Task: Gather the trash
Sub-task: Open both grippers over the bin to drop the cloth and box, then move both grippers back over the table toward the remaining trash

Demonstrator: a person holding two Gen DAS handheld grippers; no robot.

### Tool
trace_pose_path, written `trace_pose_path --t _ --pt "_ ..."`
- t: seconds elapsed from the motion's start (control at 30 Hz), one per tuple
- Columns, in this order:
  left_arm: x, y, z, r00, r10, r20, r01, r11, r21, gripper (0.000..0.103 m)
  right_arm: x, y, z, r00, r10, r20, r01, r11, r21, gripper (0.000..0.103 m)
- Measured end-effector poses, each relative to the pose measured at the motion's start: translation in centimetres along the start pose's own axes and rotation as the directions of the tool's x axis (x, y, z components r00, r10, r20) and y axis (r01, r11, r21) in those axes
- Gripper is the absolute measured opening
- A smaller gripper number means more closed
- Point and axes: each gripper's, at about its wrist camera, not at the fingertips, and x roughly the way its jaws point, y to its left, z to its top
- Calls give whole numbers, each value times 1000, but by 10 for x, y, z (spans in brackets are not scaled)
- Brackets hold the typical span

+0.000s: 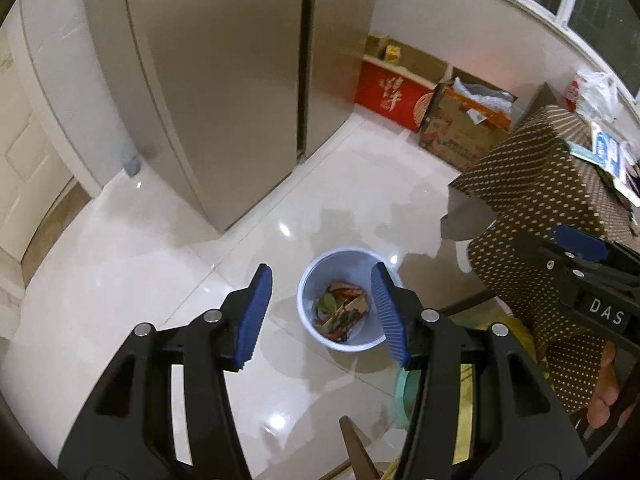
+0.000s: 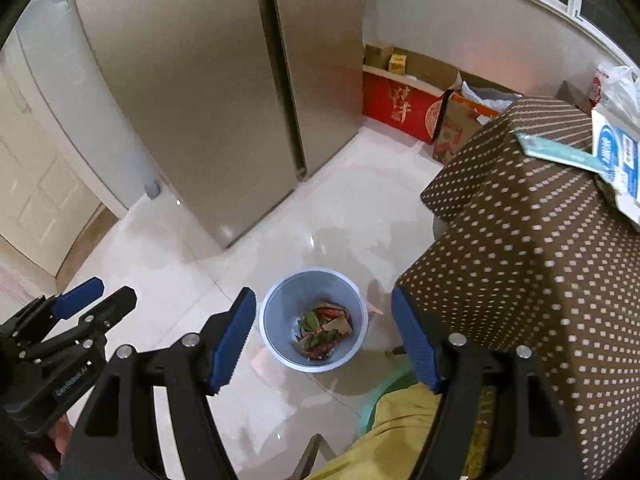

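A light blue trash bin point(image 1: 310, 280) stands on the white tiled floor, with leaves, cardboard scraps and red wrappers point(image 1: 342, 312) in its bottom. It also shows in the right wrist view point(image 2: 280, 300), with the same trash point(image 2: 324, 332) inside. My left gripper point(image 1: 322, 316) is open and empty, high above the bin. My right gripper point(image 2: 324, 340) is open and empty, also above the bin. The right gripper's blue pad shows at the right edge of the left wrist view point(image 1: 580, 242); the left gripper shows at the left edge of the right wrist view point(image 2: 76, 300).
A tall beige refrigerator point(image 1: 224, 92) stands behind the bin. A table with a brown dotted cloth point(image 2: 520, 240) is on the right, with packets point(image 2: 616, 160) on top. Red and cardboard boxes point(image 1: 392, 96) line the far wall. A green stool point(image 2: 384, 392) with yellow cloth sits below.
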Motion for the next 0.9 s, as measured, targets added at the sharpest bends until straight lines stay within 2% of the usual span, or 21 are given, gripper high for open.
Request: trace_pose_path --t 0.27,0.4,0.5,0.63,0.73,0.8,0.9 --pt "-32 -48 14 994 -67 82 60 995 86 56 -48 -50 2 996 -15 88 8 997 79 69" --pt "-37 -83 21 989 -120 88 107 984 139 58 -71 -89 -1 990 -36 134 15 988 154 69" --pt "-37 -114 29 985 -144 91 125 974 186 58 -85 -120 -6 983 -85 164 48 975 216 69" --pt "-34 -159 39 977 -196 83 171 955 241 58 -109 -168 -20 975 -114 191 48 947 319 69" --pt "-34 -186 43 970 -231 78 201 939 279 62 -128 -205 -32 961 -188 205 97 917 386 69" --pt "-32 -211 47 963 -261 66 228 922 313 66 -135 -225 -38 956 -217 196 116 897 426 69" --pt "-27 -244 52 956 -288 45 252 894 371 67 -138 -262 -49 951 -256 176 136 853 504 69"
